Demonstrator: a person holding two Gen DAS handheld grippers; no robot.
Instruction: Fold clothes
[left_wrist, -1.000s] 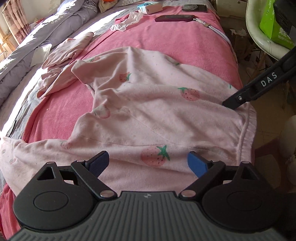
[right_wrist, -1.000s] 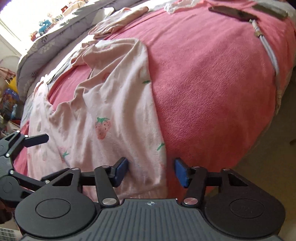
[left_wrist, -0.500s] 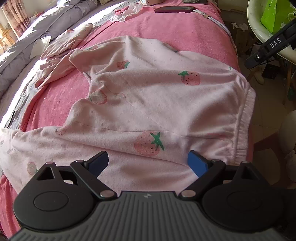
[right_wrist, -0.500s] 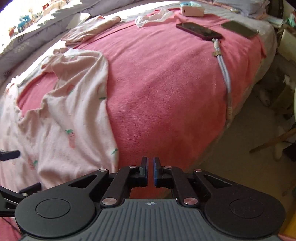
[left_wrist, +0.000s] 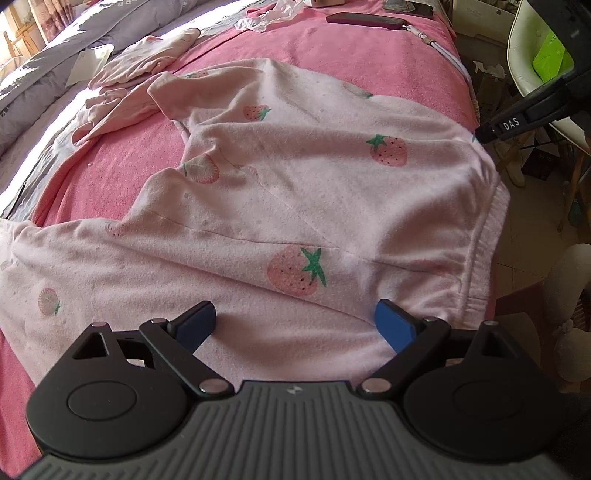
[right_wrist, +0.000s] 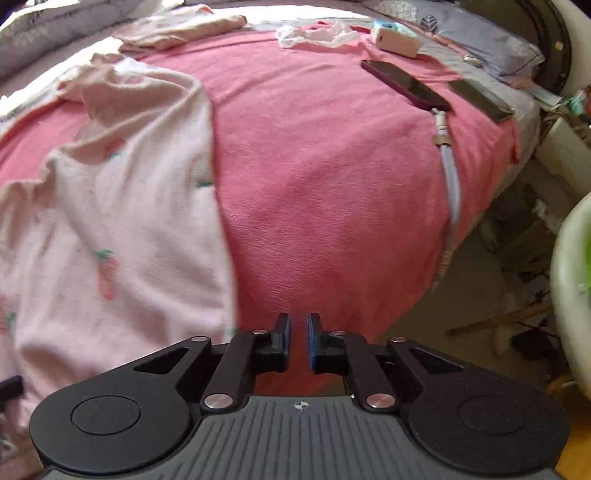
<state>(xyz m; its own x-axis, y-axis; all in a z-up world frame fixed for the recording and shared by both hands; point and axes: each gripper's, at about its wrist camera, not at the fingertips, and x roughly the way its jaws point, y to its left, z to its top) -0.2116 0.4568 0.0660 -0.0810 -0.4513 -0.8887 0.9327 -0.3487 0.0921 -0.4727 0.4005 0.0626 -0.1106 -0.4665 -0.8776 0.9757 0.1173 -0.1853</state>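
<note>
Garment (left_wrist: 295, 192) spread on bed (right_wrist: 332, 184); phone (right_wrist: 402, 85), perhaps a cable (right_wrist: 452, 184), at right.

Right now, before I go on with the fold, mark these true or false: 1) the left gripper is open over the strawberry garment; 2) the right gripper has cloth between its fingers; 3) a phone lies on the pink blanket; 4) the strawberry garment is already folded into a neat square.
1) True: the left gripper stands wide open, the strawberry garment beneath it.
2) False: the right gripper has just closed to a narrow slit with no cloth between its fingers; only the pink blanket shows behind them.
3) True: a dark phone lies there, cable attached.
4) False: it lies spread out and wrinkled.
</note>
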